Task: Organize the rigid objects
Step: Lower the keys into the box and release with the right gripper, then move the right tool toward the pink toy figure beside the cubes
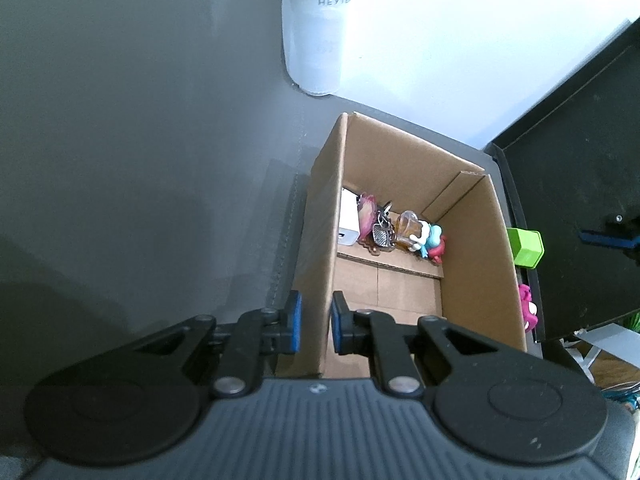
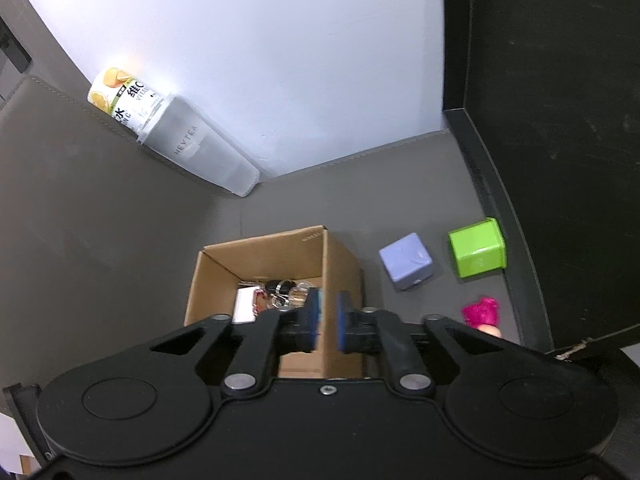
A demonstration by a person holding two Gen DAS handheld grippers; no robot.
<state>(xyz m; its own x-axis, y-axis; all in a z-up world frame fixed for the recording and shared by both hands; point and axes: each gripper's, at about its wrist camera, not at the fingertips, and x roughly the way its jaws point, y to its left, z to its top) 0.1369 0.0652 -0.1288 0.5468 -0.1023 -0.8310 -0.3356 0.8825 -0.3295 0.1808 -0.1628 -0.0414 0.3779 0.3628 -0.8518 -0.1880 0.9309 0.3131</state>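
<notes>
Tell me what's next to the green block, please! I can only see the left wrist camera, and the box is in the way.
Observer: A lilac cube sits on the mat between the cardboard box and the green block, touching neither.
Operator: Cool! Is anything behind the big white cup?
Observer: Yes, an orange-labelled container stands right beside the white cup, on its far side.
Operator: Is the other gripper holding a toy?
Observer: No, the right gripper is empty, its pads slightly apart over the box's edge.
</notes>
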